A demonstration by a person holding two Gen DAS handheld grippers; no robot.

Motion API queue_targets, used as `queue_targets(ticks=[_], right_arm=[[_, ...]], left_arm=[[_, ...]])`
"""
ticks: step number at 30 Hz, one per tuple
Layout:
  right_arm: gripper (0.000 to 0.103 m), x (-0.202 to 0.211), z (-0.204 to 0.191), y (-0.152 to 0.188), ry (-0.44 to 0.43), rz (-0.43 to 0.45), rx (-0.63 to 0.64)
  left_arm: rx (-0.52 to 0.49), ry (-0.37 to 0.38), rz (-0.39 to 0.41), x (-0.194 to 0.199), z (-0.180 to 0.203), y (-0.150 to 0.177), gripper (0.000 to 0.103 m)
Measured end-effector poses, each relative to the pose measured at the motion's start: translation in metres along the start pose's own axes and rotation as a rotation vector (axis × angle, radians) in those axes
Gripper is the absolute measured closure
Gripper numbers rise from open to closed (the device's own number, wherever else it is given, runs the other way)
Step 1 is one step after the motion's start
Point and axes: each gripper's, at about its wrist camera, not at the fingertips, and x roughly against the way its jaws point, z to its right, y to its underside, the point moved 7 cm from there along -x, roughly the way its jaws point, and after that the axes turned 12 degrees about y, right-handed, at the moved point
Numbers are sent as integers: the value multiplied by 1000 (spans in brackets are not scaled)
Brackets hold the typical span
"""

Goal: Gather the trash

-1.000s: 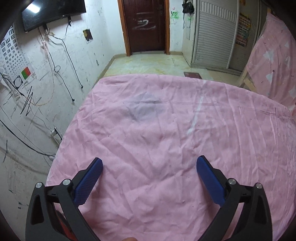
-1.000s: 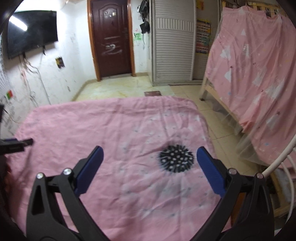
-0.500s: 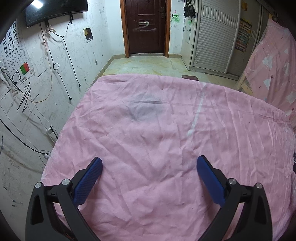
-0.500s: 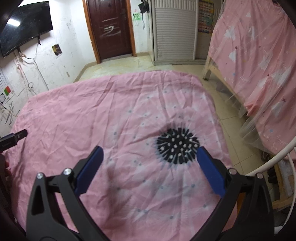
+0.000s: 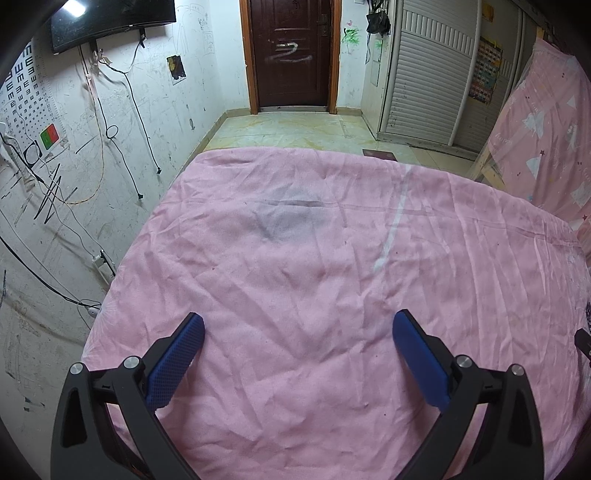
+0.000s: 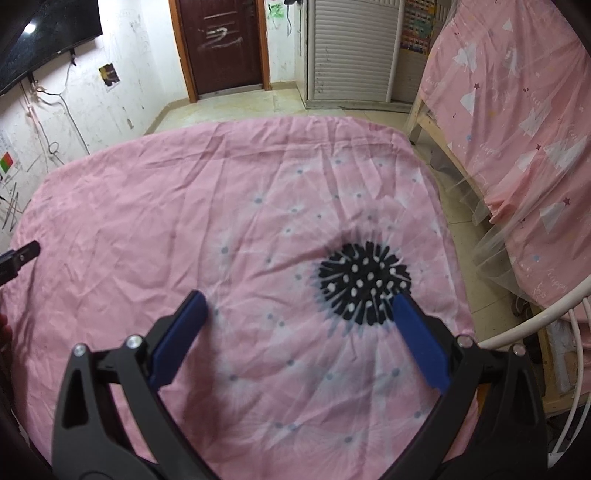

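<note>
Scuffed white walls [image 5: 122, 122], a pale tiled floor [image 5: 288, 129] and a dark brown door [image 5: 291, 55] frame the room in both views. Nearly all of each frame is filled by a wrinkled pink bedsheet [image 5: 314, 295] spread over a bed.

Only the left wrist view shows the sheet's plain side, with a faint grey smudge [image 5: 288, 218] and a pale streak [image 5: 391, 229] on it, plus an eye chart [image 5: 22, 92] and loose cables [image 5: 110, 122] on the left wall. Only the right wrist view shows the large black dandelion print [image 6: 364, 282] with its white dots, the second bed draped in pink patterned cloth [image 6: 517, 129] on a wooden frame, and a white curved tube [image 6: 535, 325] at the right edge. A wall-mounted television [image 5: 110, 18] and a white slatted wardrobe [image 5: 428, 81] appear in both.

Above the plain cloth, the left gripper [image 5: 298, 326] has its blue-padded fingers [image 5: 177, 362] spread wide with nothing between them. Over the print, the right gripper [image 6: 297, 306] is equally wide and empty, its right pad overlapping the flower's lower edge in the picture. A dark tip of the left gripper juts in at the left edge of the right wrist view.

No trash can be made out on the sheet or floor in either view.
</note>
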Motion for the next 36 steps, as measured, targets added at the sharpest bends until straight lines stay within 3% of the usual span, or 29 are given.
queue_targets(ticks=[36], right_arm=[[6, 1, 3, 1, 19, 3, -25]], left_arm=[[0, 0, 0, 0, 0, 0, 9]])
